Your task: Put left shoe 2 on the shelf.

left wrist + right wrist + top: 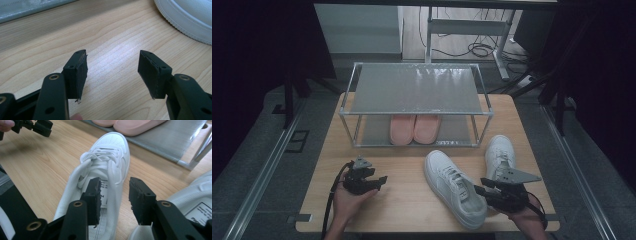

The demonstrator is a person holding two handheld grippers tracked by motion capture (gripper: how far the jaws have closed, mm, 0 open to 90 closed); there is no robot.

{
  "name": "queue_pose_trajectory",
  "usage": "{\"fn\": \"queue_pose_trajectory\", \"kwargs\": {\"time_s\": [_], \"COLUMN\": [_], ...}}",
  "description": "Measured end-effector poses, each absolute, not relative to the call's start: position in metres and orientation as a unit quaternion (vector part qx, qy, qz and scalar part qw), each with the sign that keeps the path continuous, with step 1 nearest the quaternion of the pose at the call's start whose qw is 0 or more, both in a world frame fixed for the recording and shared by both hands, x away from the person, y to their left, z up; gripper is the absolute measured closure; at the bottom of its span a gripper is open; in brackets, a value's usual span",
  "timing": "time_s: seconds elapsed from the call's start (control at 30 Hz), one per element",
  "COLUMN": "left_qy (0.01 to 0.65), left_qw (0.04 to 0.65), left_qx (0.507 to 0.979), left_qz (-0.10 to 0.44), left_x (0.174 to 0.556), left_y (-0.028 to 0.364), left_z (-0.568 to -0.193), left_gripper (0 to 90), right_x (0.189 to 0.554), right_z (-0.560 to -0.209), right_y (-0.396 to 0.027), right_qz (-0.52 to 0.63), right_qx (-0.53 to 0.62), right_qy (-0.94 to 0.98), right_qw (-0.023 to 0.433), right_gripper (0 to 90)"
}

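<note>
Jaws of right gripper (113, 195) parted, nothing pinched; near sneaker's (102, 177) collar wall between them, one pad inside the opening over the insole label, other pad outside over bare bench (402, 200). No pad seen pressing on the wall. Jaws of left gripper (112, 72) wide apart, empty, over bench wood, well left of the shoes.

Step in hand, by judgement: setting up a grip on the near sneaker (454, 187) at the heel side, or just past letting go; cannot tell which from this moment alone. Likely aim: shelving the white pair on the rack (417, 102), beside or above the pink slippers (414, 128) already on its lower shelf.

Next move calls for: closing on the collar wall, firm enough for a soft rim, then lifting heel-first, toe clear of the far sneaker (499, 155) just beside it. Far sneaker close at the right of the outer pad in right gripper view (190, 202); risk of nudging it.

Position of shoe: flat on bench, toe pointing toward rack, angled left, heel end under right gripper (504, 192). Left gripper (364, 180) free for steadying or for the second shoe.
</note>
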State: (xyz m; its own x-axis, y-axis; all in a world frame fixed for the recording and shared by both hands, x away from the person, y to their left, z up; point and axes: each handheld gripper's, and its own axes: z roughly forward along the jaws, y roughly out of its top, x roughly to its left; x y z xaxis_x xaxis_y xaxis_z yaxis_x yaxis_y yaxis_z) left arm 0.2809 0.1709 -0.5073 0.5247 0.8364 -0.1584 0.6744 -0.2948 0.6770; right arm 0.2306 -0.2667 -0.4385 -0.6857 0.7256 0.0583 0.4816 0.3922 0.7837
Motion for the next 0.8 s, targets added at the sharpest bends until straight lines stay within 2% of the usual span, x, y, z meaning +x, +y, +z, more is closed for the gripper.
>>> {"fn": "queue_pose_trajectory", "kwargs": {"time_s": [0.37, 0.8], "left_qy": [0.469, 0.467], "left_qw": [0.360, 0.358], "left_qx": [0.799, 0.801], "left_qz": [0.110, 0.107], "left_x": [0.281, 0.281], "left_y": [0.170, 0.168], "left_z": [-0.508, -0.509], "left_gripper": [41.1, 41.1], "right_x": [0.237, 0.248], "right_z": [-0.450, -0.457], "right_y": [-0.253, -0.237], "right_qz": [0.392, 0.368], "right_qx": [0.375, 0.382], "right_qy": [0.828, 0.833], "right_qw": [0.143, 0.157], "right_gripper": [59.3, 58.7]}}
